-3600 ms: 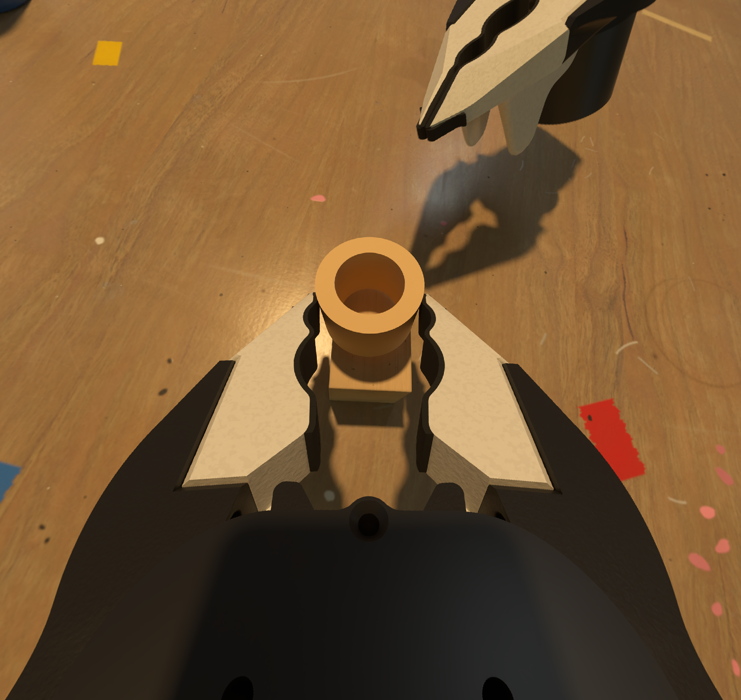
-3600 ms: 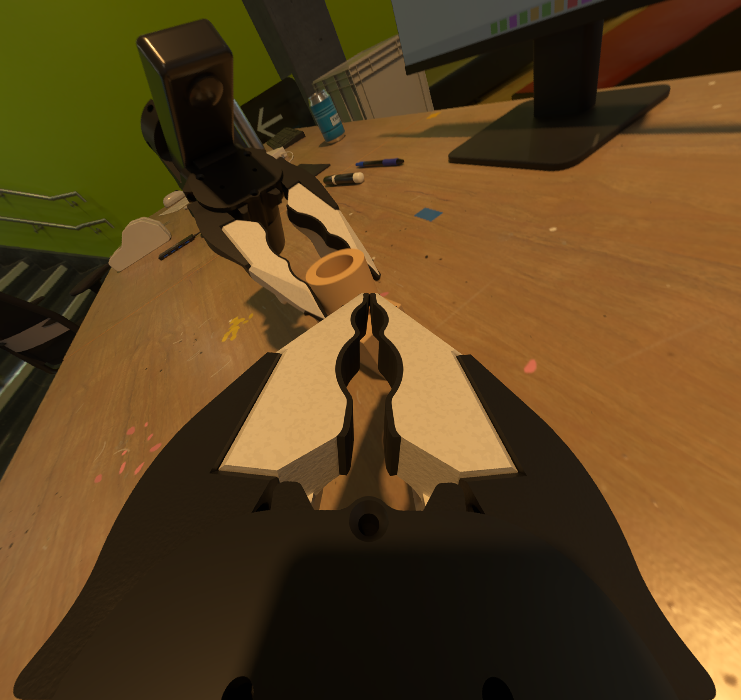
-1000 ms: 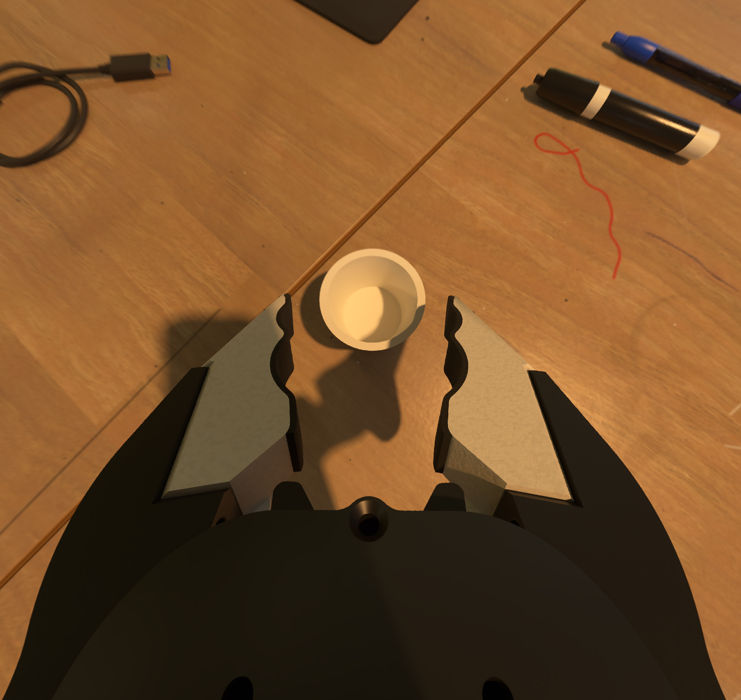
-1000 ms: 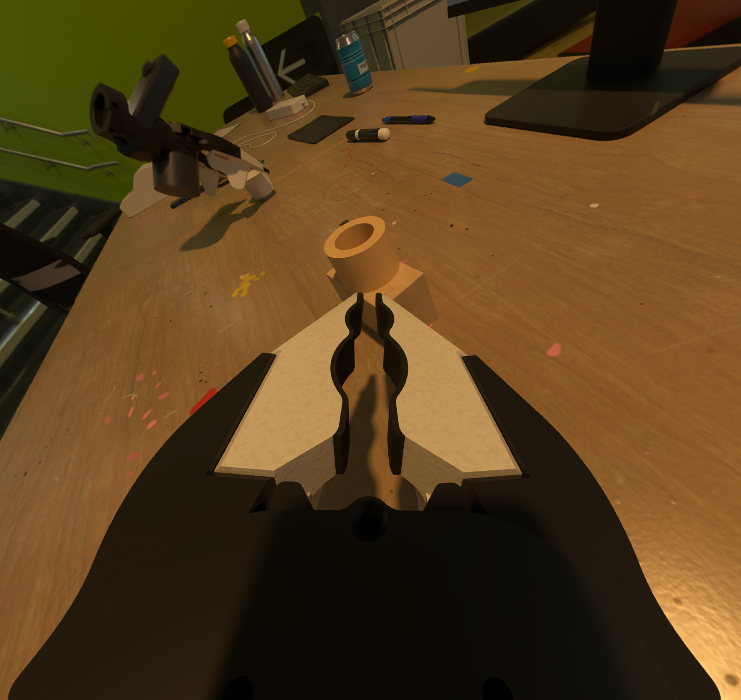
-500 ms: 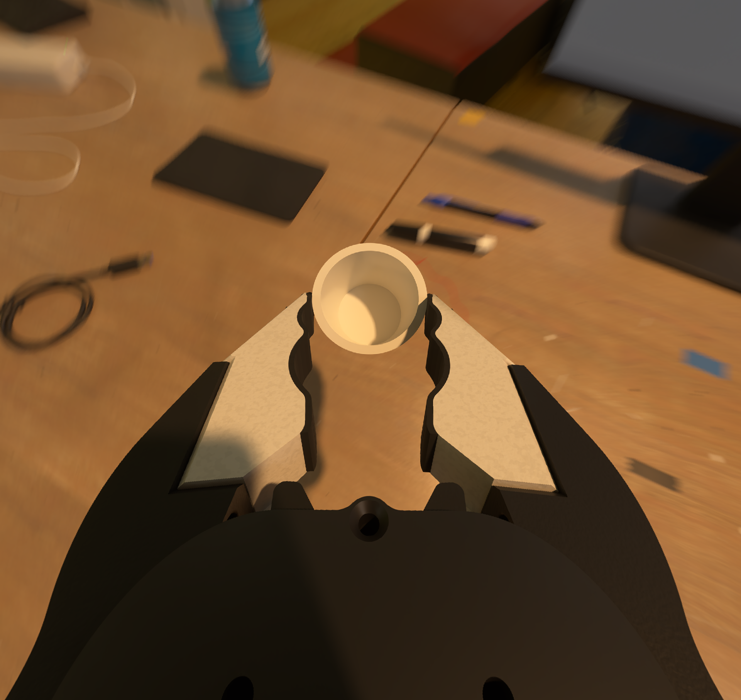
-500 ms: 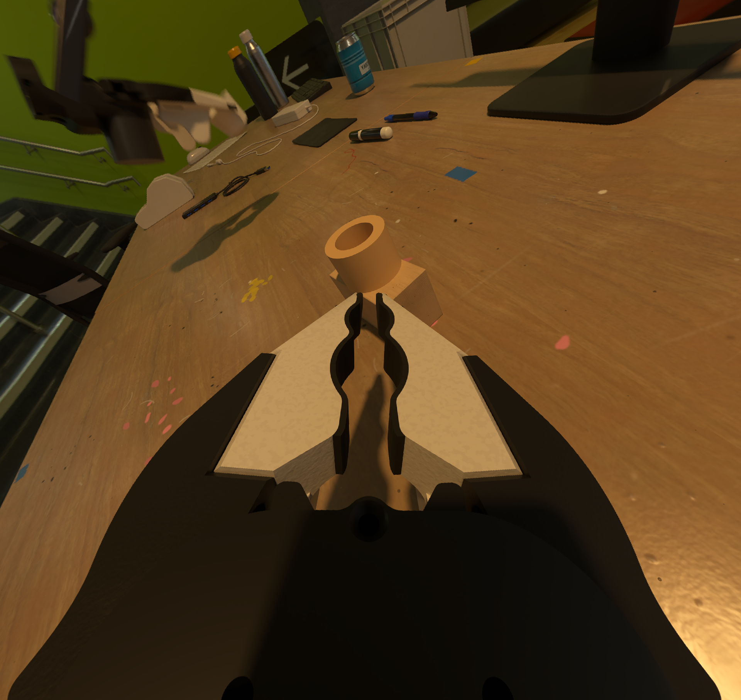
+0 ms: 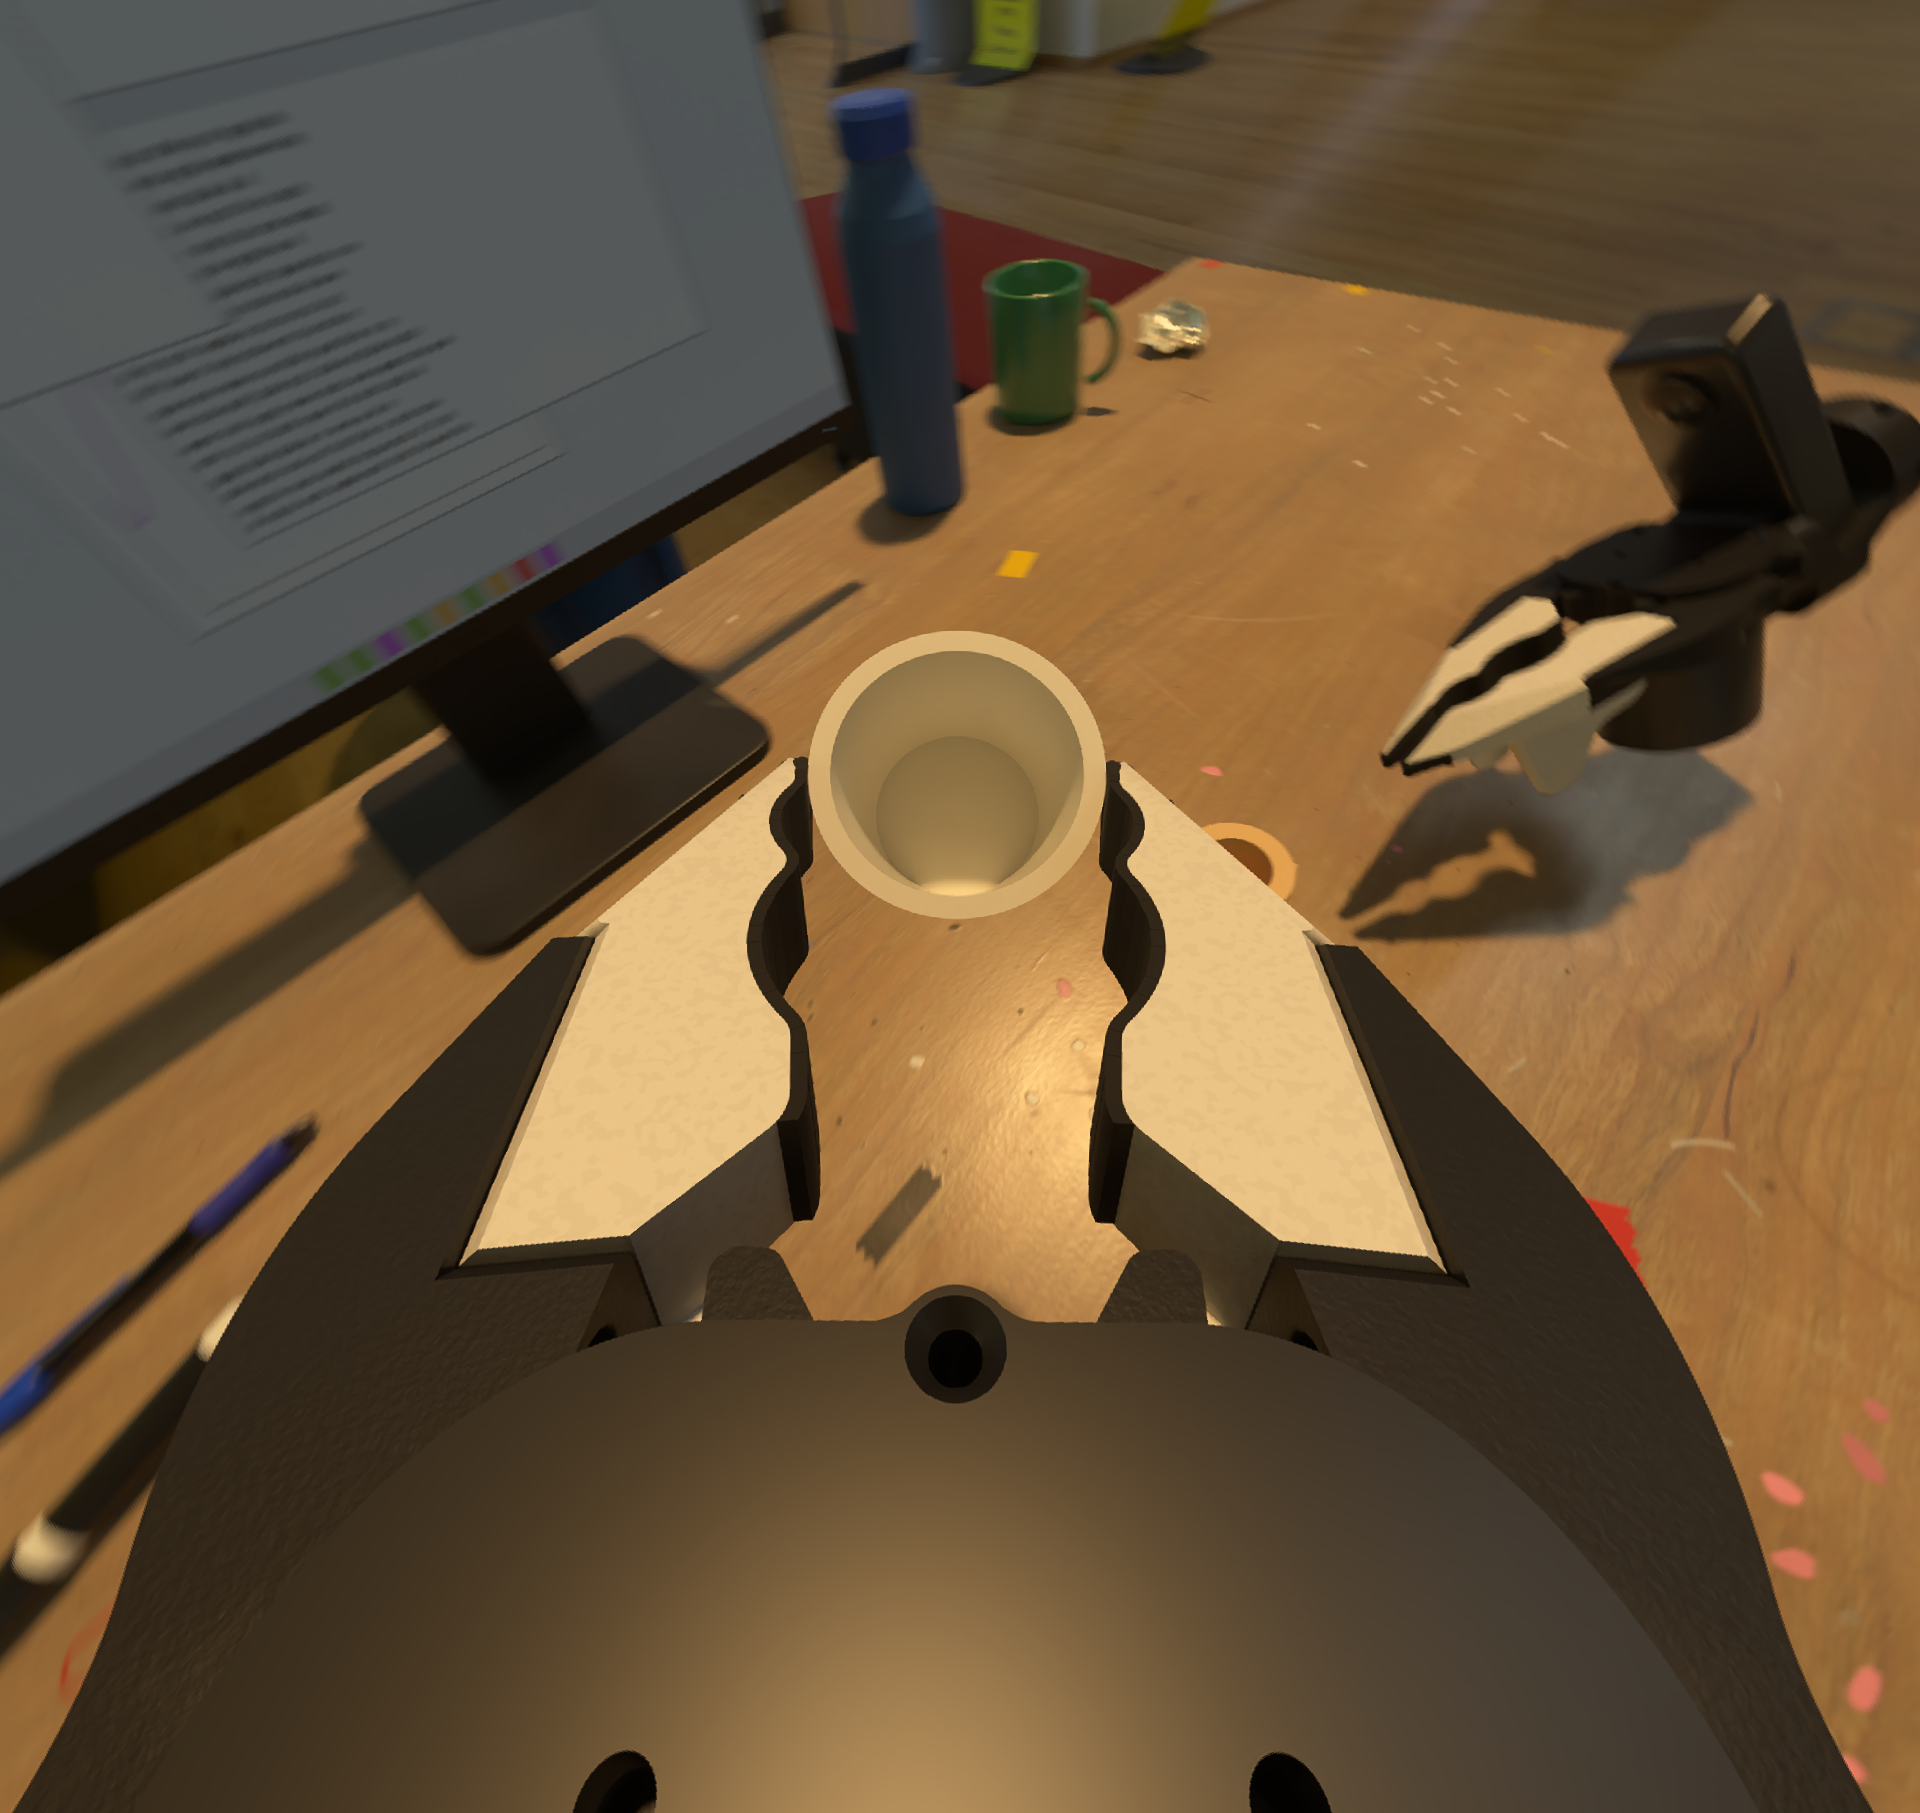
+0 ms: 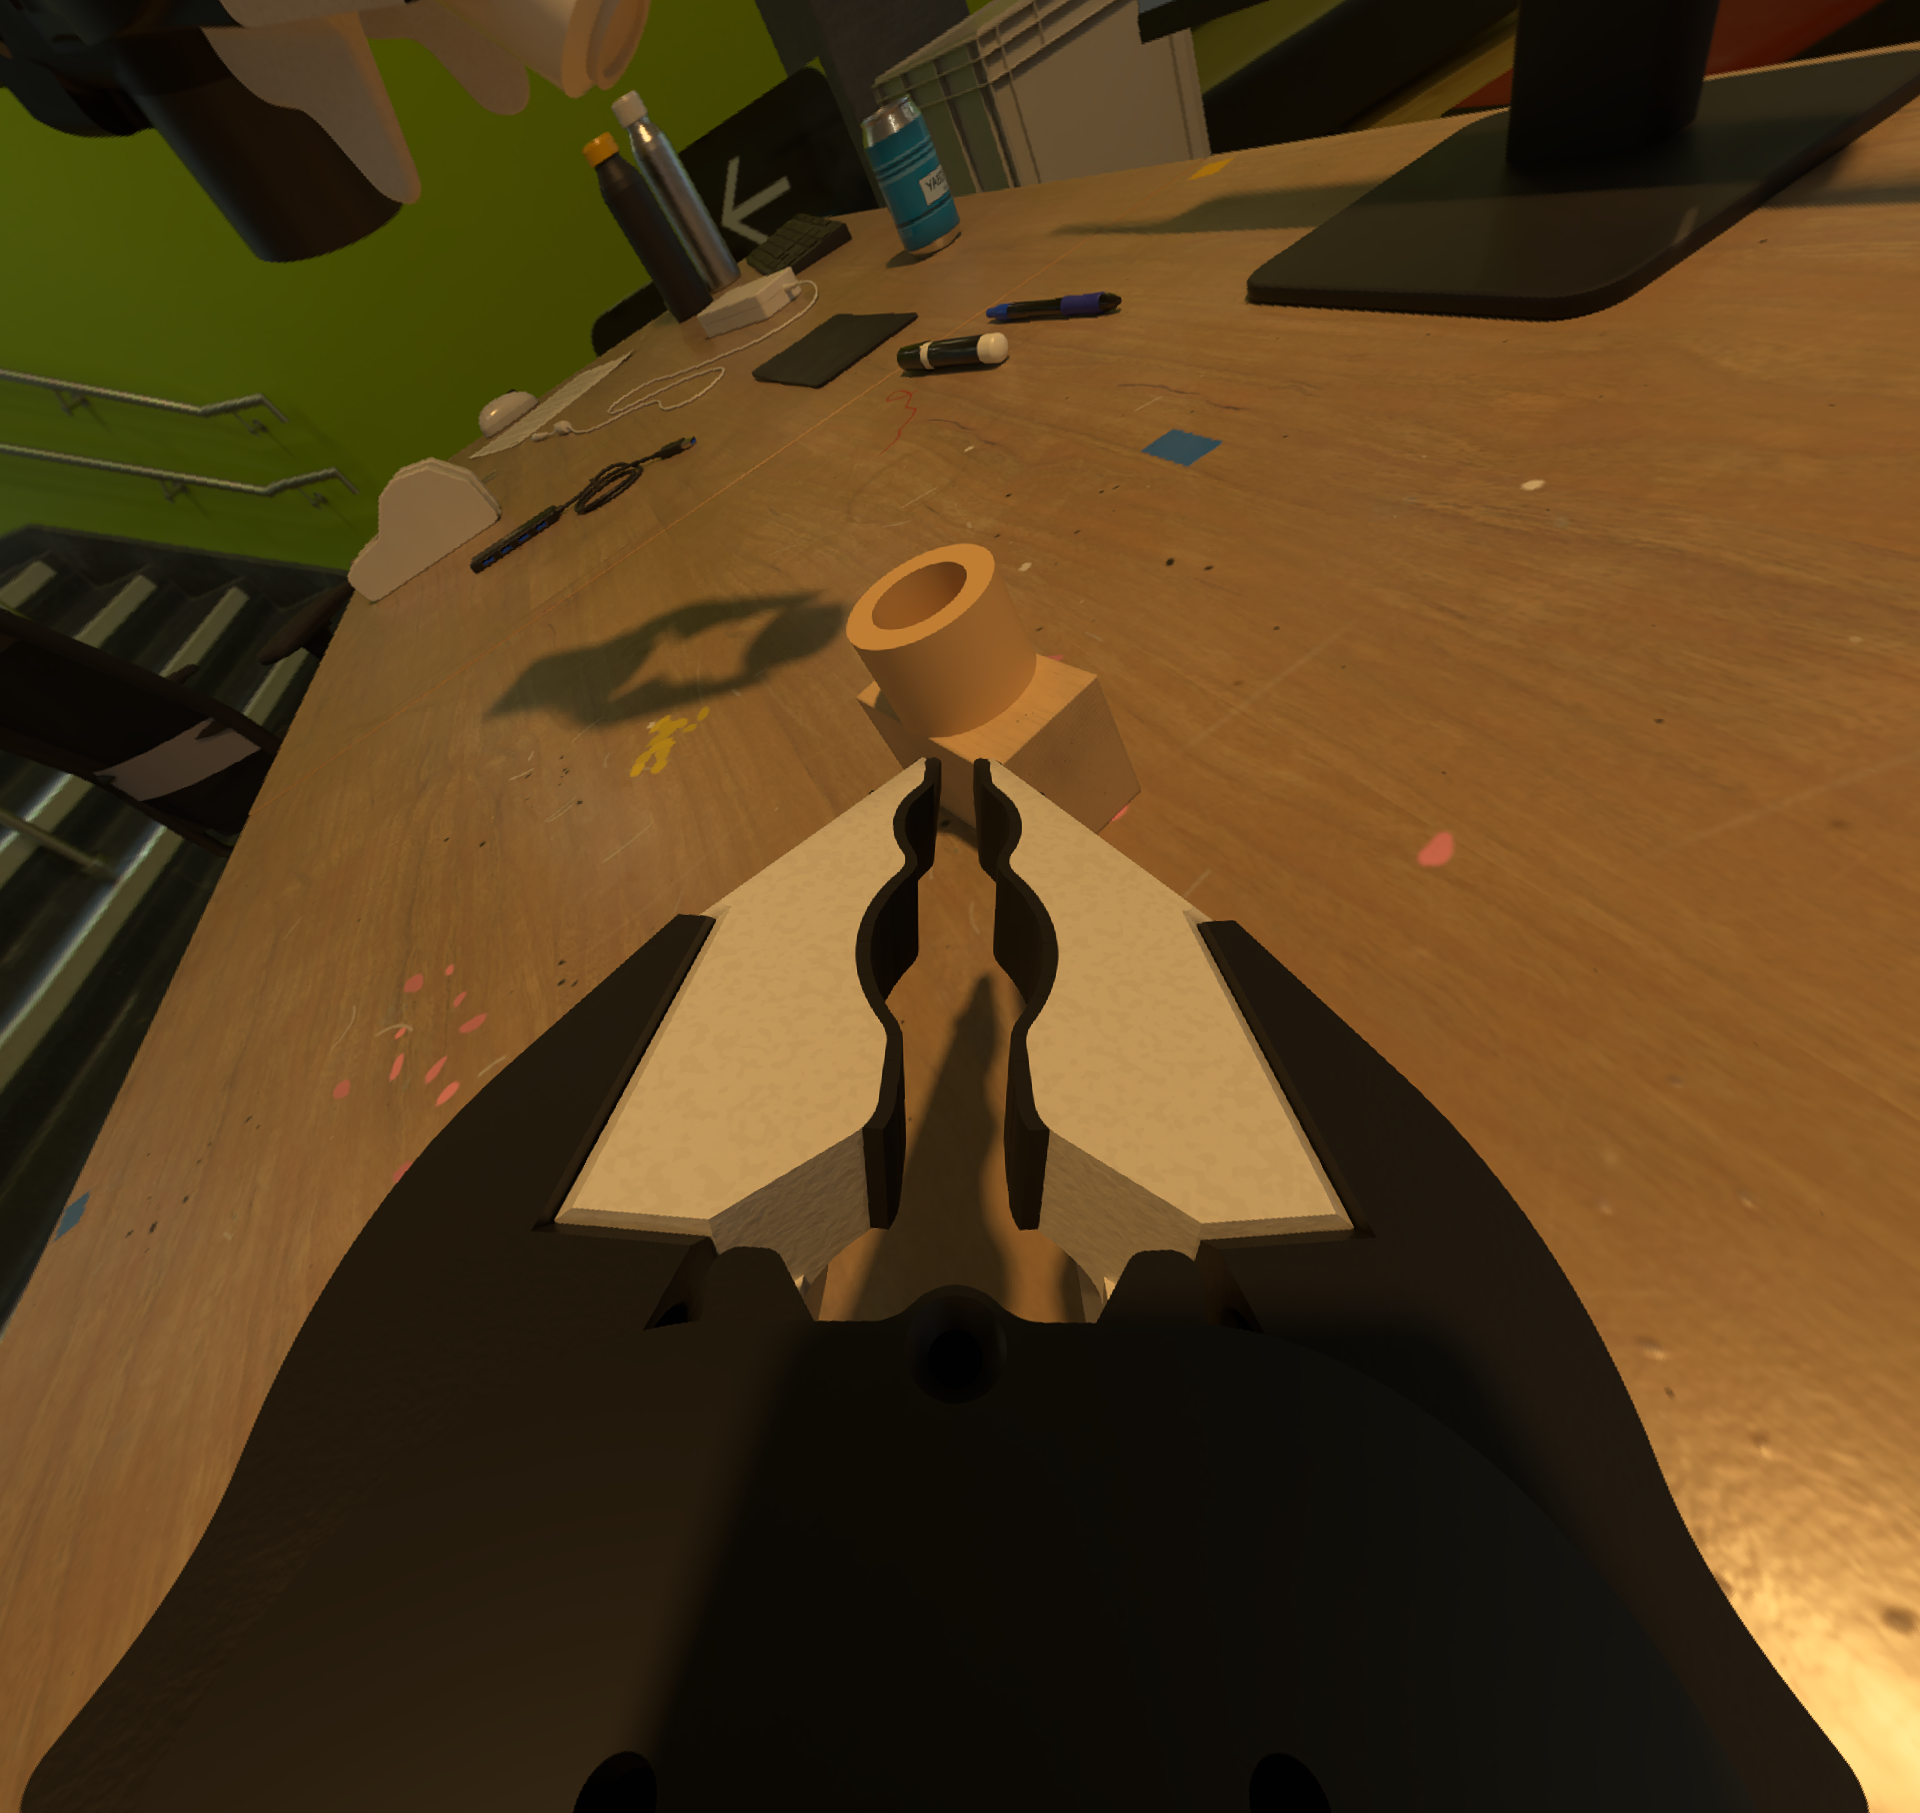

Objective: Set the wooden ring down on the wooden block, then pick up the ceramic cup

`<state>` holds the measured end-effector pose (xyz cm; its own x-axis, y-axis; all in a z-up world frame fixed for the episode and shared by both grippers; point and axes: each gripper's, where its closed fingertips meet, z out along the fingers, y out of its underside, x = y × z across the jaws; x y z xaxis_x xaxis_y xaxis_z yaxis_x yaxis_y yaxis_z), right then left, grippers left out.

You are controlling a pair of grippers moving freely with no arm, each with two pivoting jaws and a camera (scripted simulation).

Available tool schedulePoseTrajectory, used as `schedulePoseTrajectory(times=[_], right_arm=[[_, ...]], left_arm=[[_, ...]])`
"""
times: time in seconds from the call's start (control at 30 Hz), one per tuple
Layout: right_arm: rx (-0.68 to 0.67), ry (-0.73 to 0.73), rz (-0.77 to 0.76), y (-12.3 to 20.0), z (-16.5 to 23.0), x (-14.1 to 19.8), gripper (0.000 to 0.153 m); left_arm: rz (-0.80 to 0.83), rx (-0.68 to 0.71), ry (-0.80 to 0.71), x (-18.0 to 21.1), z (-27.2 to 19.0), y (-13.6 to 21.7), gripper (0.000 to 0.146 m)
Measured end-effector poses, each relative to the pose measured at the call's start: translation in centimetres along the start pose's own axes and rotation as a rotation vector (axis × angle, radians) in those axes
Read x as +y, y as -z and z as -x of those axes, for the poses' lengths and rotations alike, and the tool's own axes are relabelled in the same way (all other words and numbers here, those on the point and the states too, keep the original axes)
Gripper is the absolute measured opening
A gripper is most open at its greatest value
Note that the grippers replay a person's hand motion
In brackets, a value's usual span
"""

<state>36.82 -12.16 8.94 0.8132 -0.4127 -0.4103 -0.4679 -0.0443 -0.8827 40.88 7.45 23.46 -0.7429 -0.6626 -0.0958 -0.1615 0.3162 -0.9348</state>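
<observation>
Your left gripper [image 7: 954, 797] clamps the ceramic cup [image 7: 954, 776] at its fingertips, centre frame, your right gripper [image 8: 956, 776] nearly closed, empty, wooden ring [image 8: 940, 636] on wooden block [image 8: 1060, 735] just beyond its tips.

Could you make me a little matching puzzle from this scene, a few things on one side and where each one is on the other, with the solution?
Things:
1. ceramic cup
2. wooden ring
3. green mug
4. black marker

Places:
A. standing on the wooden block
B. lying on the table beside a blue pen
C. held in the air between the fingers of the left gripper
D. standing next to the dark blue bottle

Pairs: 1-C, 2-A, 3-D, 4-B
</observation>
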Motion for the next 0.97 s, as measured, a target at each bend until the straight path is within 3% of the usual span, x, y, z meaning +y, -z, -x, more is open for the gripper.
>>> schedulePoseTrajectory(times=[0.07,0.2,0.5,0.97], right_arm=[[0.013,0.002,-0.006,0.5,-0.1,0.1,0.006],[0.06,0.023,-0.005,1.8,-0.6,0.5,0.006],[0.131,0.003,-0.036,4.5,-1.4,0.9,0.005],[0.157,-0.035,-0.065,6.4,-1.8,1.0,0.005]], left_arm=[[-0.004,0.049,-0.067,-0.5,-1.5,-1.7,0.056],[-0.017,0.214,-0.062,-1.5,-4.1,-4.2,0.056],[0.118,0.521,-0.139,0.9,-8.9,-8.4,0.056],[0.3,0.628,-0.158,4.4,-10.2,-10.7,0.056]])
